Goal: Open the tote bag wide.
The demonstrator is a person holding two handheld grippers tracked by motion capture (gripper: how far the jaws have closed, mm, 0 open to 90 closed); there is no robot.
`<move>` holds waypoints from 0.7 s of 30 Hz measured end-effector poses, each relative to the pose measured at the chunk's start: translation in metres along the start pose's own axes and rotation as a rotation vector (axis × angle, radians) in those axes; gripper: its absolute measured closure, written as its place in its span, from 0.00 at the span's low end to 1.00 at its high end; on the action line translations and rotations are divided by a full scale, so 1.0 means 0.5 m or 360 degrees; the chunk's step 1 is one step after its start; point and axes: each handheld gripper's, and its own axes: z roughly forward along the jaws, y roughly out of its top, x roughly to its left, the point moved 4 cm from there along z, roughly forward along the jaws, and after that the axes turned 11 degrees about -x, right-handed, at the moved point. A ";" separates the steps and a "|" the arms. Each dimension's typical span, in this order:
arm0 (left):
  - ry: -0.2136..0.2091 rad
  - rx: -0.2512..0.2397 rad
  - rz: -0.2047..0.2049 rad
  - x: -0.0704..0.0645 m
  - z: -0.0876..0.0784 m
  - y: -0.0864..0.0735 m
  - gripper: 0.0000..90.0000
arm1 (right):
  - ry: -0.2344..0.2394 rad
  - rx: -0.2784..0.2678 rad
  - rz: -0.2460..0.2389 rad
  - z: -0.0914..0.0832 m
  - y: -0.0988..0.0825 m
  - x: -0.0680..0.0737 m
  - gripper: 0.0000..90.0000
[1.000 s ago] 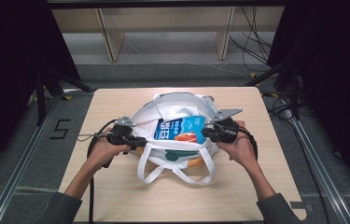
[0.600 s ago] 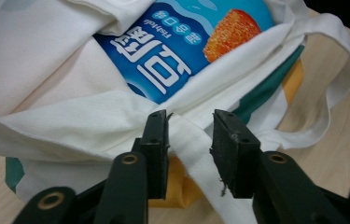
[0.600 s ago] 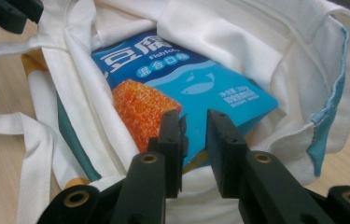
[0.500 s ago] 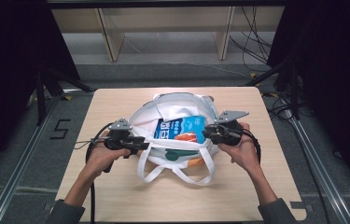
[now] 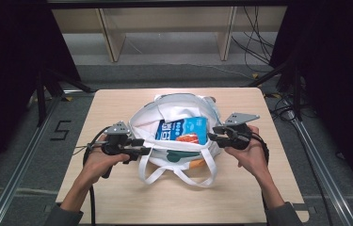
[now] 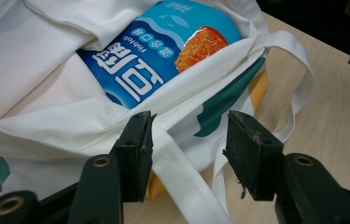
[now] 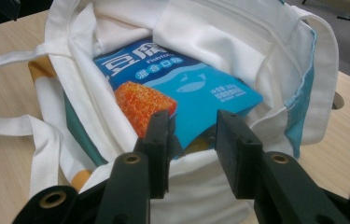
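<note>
Your left gripper (image 5: 142,147) has just been opening at the left rim of the white bag (image 5: 179,106) in the table's (image 5: 117,197) middle; its jaws are parted, with a bag strap (image 6: 182,182) loose between them. Your right gripper (image 5: 214,133) has also been opening at the right rim, jaws apart, straddling the cloth edge and a corner of the blue packet (image 5: 183,130) inside.

left gripper (image 5: 142,147) jaws opening, right gripper (image 5: 212,133) likewise
</note>
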 end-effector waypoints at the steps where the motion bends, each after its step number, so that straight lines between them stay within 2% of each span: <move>1: 0.0007 0.0003 0.0013 -0.002 -0.002 0.000 0.56 | -0.0007 -0.0012 -0.0010 0.000 -0.001 -0.002 0.73; 2: 0.0008 -0.0001 0.0010 -0.005 -0.002 0.000 0.55 | -0.0015 -0.0012 0.0008 -0.002 -0.002 0.000 0.72; 5: -0.0013 -0.0008 0.0027 -0.010 -0.003 -0.003 0.52 | -0.0006 -0.0019 -0.0020 -0.007 -0.005 -0.003 0.69; 7: 0.0008 0.0003 0.0025 -0.013 -0.005 -0.004 0.51 | -0.0030 -0.0025 -0.0001 -0.011 -0.007 -0.002 0.68; 8: 0.0000 -0.0014 0.0013 -0.015 -0.005 -0.004 0.50 | -0.0018 -0.0020 0.0006 -0.014 -0.008 -0.003 0.67; 10: -0.0007 -0.0024 0.0016 -0.018 -0.007 -0.003 0.48 | -0.0030 -0.0035 -0.0017 -0.017 -0.009 -0.006 0.65; 13: -0.0012 -0.0013 0.0014 -0.025 -0.012 -0.005 0.42 | -0.0041 -0.0015 0.0027 -0.025 -0.012 -0.002 0.59; 14: -0.0015 -0.0014 0.0005 -0.028 -0.013 -0.007 0.41 | -0.0044 -0.0035 0.0011 -0.024 -0.013 -0.002 0.57; 15: -0.0016 -0.0004 0.0013 -0.029 -0.015 -0.007 0.39 | -0.0030 -0.0007 0.0042 -0.029 -0.015 0.002 0.56; 16: 0.0000 -0.0016 0.0016 -0.030 -0.015 -0.008 0.38 | -0.0047 -0.0047 -0.0010 -0.027 -0.014 -0.005 0.55; 17: -0.0008 -0.0011 0.0011 -0.031 -0.017 -0.008 0.37 | -0.0048 -0.0010 0.0060 -0.032 -0.017 0.003 0.52; 18: 0.0001 -0.0018 0.0023 -0.032 -0.018 -0.008 0.37 | -0.0044 -0.0040 0.0001 -0.031 -0.016 -0.005 0.50; 19: 0.0008 -0.0023 0.0019 -0.034 -0.020 -0.009 0.36 | -0.0040 -0.0029 0.0029 -0.034 -0.017 -0.002 0.49; 21: -0.0004 -0.0020 0.0022 -0.037 -0.021 -0.010 0.35 | -0.0064 -0.0043 0.0036 -0.037 -0.020 -0.002 0.46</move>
